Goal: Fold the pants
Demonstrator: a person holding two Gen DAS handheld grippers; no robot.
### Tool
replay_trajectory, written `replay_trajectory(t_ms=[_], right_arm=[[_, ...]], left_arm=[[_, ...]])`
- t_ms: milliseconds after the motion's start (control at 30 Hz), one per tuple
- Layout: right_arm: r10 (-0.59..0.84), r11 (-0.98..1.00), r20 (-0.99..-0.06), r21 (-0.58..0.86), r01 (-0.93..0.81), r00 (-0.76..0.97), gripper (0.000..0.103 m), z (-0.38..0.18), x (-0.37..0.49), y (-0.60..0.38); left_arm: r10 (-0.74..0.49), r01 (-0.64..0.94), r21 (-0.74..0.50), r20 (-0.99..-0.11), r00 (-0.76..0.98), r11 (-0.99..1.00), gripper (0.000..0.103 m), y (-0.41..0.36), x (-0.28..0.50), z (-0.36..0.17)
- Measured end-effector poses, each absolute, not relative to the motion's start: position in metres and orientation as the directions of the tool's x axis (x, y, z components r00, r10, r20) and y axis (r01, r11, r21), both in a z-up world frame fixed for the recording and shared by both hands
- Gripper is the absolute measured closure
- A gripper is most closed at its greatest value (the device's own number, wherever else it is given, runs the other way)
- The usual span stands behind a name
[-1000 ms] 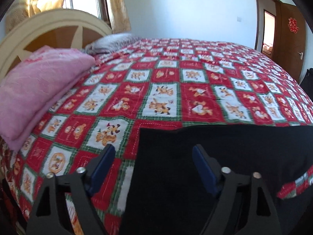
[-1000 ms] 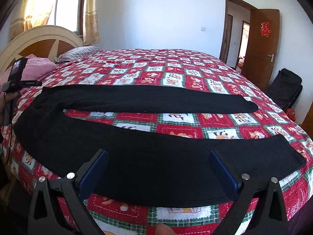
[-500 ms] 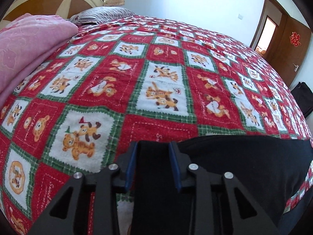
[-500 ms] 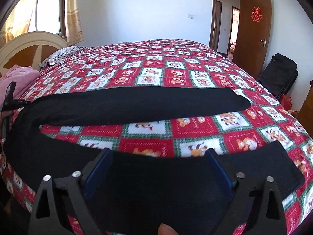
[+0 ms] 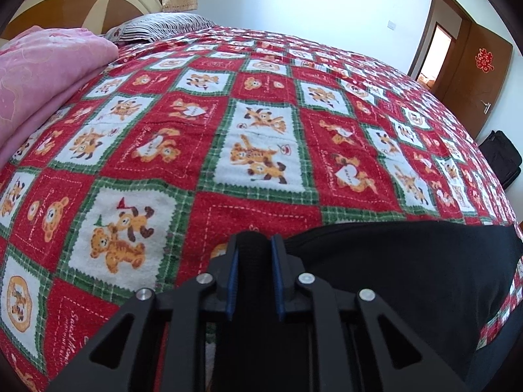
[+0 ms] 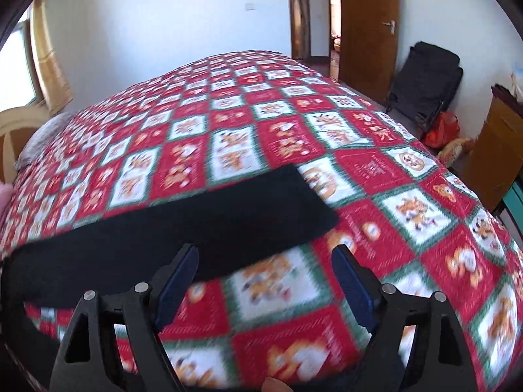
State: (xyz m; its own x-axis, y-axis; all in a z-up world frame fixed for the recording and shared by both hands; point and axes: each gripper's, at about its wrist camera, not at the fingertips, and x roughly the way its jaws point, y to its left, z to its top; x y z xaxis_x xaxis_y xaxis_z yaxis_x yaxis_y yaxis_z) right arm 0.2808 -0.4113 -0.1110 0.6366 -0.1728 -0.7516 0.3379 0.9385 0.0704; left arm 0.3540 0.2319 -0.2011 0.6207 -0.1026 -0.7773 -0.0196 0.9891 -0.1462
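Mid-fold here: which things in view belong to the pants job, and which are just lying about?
Job:
- black pants
- left tool, closing on the pants' edge
- right tool, closing, nothing between its fingers
- bedspread, the work surface

Lying about:
- pink blanket
- striped pillow
- black bag

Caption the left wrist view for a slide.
Left gripper closing on a fold of the black pants atop the red teddy-bear bedspread.

Black matt knit-cloth pants (image 5: 392,277): soft, non-reflective, pinched btw. blue pads (image 5: 232,281) of left black matt plastic gripper (image 5: 254,274) w/ shiny metal screws. Ahead of claw: red-green-white fuzzy terry-like bedspread (image 5: 261,130). Upper left: pink smooth quilted blanket (image 5: 42,75); glossy wood headboard (image 5: 81,3).
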Motion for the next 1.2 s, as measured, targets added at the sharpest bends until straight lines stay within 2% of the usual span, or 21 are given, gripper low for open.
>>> replay_trajectory(t_ms=[167, 367, 500, 567, 633, 667, 767, 800, 833, 900, 933, 1200], right_arm=[[-0.146, 0.920, -0.784, 0.117, 0.375, 0.603, 0.018, -0.117, 0.331, -0.461], [-0.146, 0.937, -0.814, 0.068, 0.342, 0.562, 0.018, -0.140, 0.384, -0.482], [-0.146, 0.942, -0.834, 0.046, 0.332, 0.531, 0.018, -0.160, 0.411, -0.491], [-0.118, 0.945, -0.841, 0.069, 0.321, 0.528, 0.018, -0.166, 0.420, -0.495], [-0.095, 0.945, -0.852, 0.085, 0.316, 0.515, 0.019, -0.173, 0.426, -0.497], [-0.081, 0.946, -0.857, 0.094, 0.309, 0.508, 0.022, -0.176, 0.428, -0.497], [-0.098, 0.960, -0.866, 0.047, 0.275, 0.490, 0.052, -0.181, 0.434, -0.490], [-0.077, 0.962, -0.864, 0.067, 0.266, 0.497, 0.070, -0.180, 0.434, -0.490], [-0.061, 0.960, -0.861, 0.087, 0.265, 0.505, 0.079, -0.179, 0.434, -0.491], [-0.068, 0.961, -0.857, 0.081, 0.265, 0.511, 0.085, -0.175, 0.432, -0.489], [-0.071, 0.962, -0.852, 0.077, 0.260, 0.518, 0.090, -0.173, 0.431, -0.488], [-0.083, 0.968, -0.765, 0.090, 0.233, 0.638, 0.098, -0.122, 0.392, -0.480]], left_arm=[[-0.089, -0.022, -0.130, -0.778, 0.621, 0.991, 0.084, 0.231, 0.354, -0.202], [-0.062, -0.025, -0.100, -0.778, 0.625, 0.995, 0.082, 0.228, 0.354, -0.202], [-0.058, -0.033, -0.100, -0.780, 0.623, 0.994, 0.078, 0.230, 0.355, -0.201], [-0.073, -0.031, -0.117, -0.779, 0.623, 0.993, 0.078, 0.232, 0.355, -0.202], [-0.094, -0.019, -0.134, -0.778, 0.621, 0.991, 0.082, 0.233, 0.356, -0.203], [-0.104, -0.009, -0.140, -0.777, 0.621, 0.990, 0.084, 0.232, 0.356, -0.203], [-0.123, 0.010, -0.149, -0.777, 0.617, 0.989, 0.089, 0.229, 0.356, -0.203], [-0.132, 0.024, -0.149, -0.777, 0.616, 0.989, 0.090, 0.229, 0.357, -0.203], [-0.139, 0.035, -0.150, -0.777, 0.614, 0.988, 0.089, 0.229, 0.357, -0.202], [-0.158, 0.054, -0.158, -0.775, 0.613, 0.986, 0.090, 0.232, 0.358, -0.200], [-0.161, 0.057, -0.160, -0.773, 0.613, 0.985, 0.090, 0.233, 0.358, -0.199], [-0.207, 0.074, -0.215, -0.703, 0.680, 0.974, 0.091, 0.241, 0.341, -0.181]])
